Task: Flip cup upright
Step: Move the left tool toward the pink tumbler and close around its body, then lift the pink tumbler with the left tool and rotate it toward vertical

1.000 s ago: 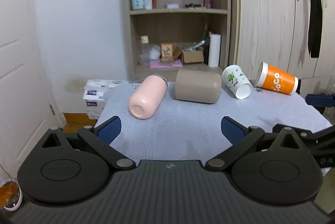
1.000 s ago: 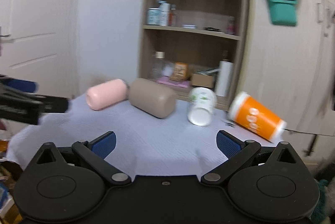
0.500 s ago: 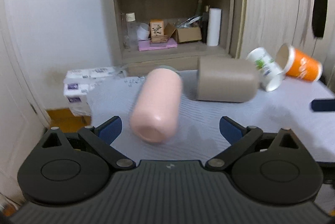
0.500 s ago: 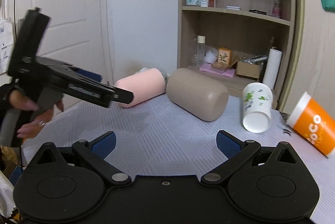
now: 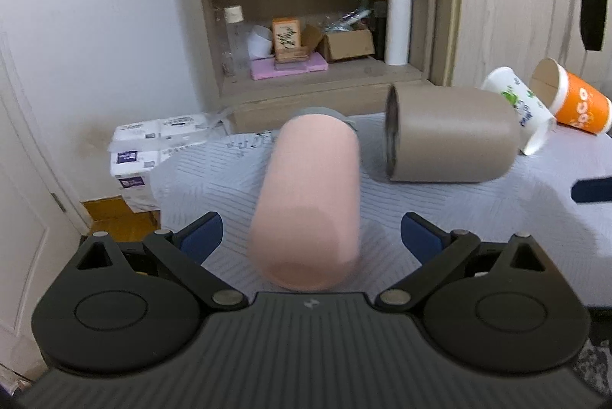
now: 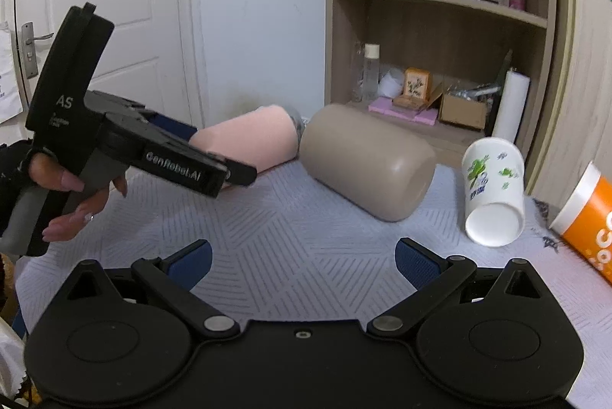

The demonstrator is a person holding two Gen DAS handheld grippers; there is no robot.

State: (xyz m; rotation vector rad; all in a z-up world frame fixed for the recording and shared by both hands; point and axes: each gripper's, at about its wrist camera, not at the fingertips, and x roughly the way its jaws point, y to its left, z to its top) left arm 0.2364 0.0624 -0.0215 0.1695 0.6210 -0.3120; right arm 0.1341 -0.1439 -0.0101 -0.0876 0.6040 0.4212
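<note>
Left gripper (image 5: pixel 311 237): jaws spread wide, blue pads either side of the pink cup (image 5: pixel 310 202), no pad touching it that can be seen. In the right wrist view the same gripper (image 6: pixel 214 176) reaches in from the left, held by a hand (image 6: pixel 72 195), its tip at the pink cup's (image 6: pixel 248 141) near end.

Pink cup: on its side on the counter (image 5: pixel 440 206), closed base toward the left gripper, grey end toward the shelf unit (image 5: pixel 317 7). Blurred in the left wrist view.

Next right: tan cup (image 5: pixel 451 133), also on its side, just beside the pink one; contact between them cannot be made out.

Then white paper cup (image 6: pixel 493 191) with green print, tipped over, close against the tan cup's far end. Whether they touch is unclear.

Far right: orange paper cup (image 6: pixel 589 218), lying down, near the counter's edge, apart from the white one.

Right gripper (image 6: pixel 302 262): jaws wide apart, nothing between them, over bare counter cloth (image 6: pixel 306 241), well short of the cups.
</note>
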